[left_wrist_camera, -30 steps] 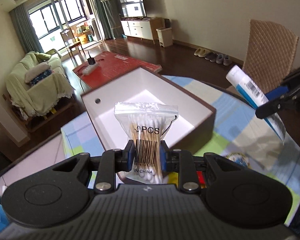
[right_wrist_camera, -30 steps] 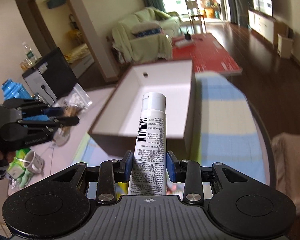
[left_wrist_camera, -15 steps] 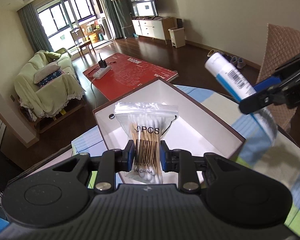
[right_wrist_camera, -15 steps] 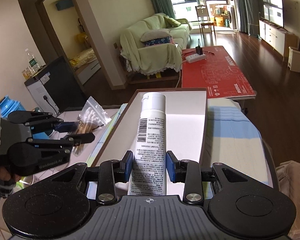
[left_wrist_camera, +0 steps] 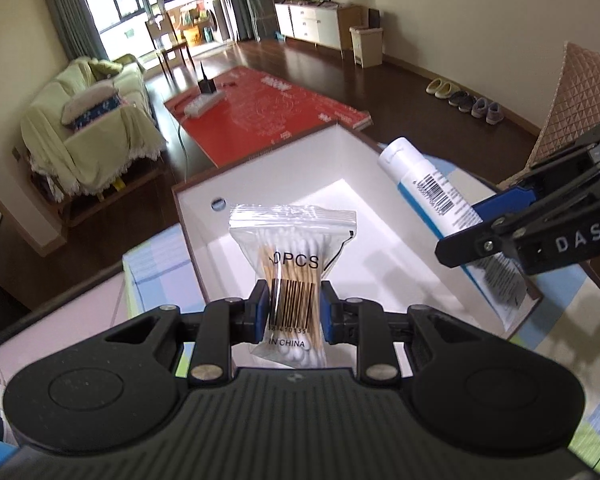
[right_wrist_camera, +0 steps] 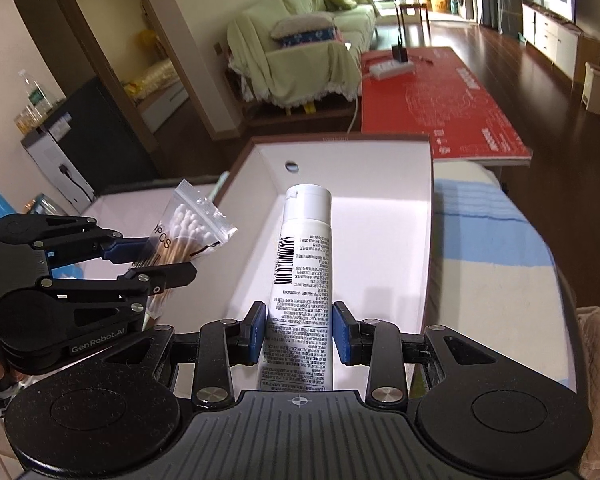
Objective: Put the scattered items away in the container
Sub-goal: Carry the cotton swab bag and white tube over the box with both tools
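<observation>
My left gripper (left_wrist_camera: 294,312) is shut on a clear zip bag of cotton swabs (left_wrist_camera: 294,248), held upright over the near left edge of the brown box with a white inside (left_wrist_camera: 380,160). My right gripper (right_wrist_camera: 300,334) is shut on a white tube with a barcode (right_wrist_camera: 304,256), its cap pointing into the box (right_wrist_camera: 400,168). In the left wrist view the tube (left_wrist_camera: 432,188) and the right gripper (left_wrist_camera: 512,220) hang over the box's right side. The right wrist view shows the left gripper (right_wrist_camera: 140,258) with the swab bag (right_wrist_camera: 188,228) beside the box's left wall. The box holds nothing.
The box sits on a table with a blue, green and white checked cloth (right_wrist_camera: 496,248). A quilted chair back (left_wrist_camera: 576,108) stands to the right. A red board (right_wrist_camera: 436,100) and a covered sofa (right_wrist_camera: 300,48) lie beyond the table. A black appliance (right_wrist_camera: 80,152) stands at the left.
Both grippers have moved forward over the box, each keeping its item. The tube now sits lower and further over the box's inside; the swab bag is closer to the left wall.
</observation>
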Available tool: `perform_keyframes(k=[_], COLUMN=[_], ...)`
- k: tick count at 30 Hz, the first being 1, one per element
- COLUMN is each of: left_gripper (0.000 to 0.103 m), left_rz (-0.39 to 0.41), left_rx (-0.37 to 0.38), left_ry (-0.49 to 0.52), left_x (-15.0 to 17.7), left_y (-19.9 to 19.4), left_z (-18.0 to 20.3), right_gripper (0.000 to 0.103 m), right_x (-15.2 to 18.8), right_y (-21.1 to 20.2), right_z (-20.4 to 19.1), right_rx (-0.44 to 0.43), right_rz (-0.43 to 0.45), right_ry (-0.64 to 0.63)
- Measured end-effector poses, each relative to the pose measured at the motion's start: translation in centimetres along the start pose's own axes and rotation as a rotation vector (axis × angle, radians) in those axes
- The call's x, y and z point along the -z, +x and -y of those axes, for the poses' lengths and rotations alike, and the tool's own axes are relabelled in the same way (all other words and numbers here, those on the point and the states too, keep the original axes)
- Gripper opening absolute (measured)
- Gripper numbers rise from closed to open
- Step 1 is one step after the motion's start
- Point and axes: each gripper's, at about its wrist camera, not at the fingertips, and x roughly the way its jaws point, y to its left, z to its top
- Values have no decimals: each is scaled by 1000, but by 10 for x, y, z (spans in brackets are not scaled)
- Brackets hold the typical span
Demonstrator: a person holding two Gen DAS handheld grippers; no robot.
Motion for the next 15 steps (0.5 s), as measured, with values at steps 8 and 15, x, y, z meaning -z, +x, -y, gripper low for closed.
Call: perform_keyframes(k=[8,15], left_gripper=[22,22], left_rz=[-78,-151], left_rx=[41,68], left_ry=[-47,-73], left_x=[11,27], left_y=[43,72], left_z=[-4,0], right_gripper=[34,34], right_x=[6,22], right_y=[38,60], right_z=[3,0], right_rx=[50,84], right_rz=[-63,-111], right_ry=[-48,-112])
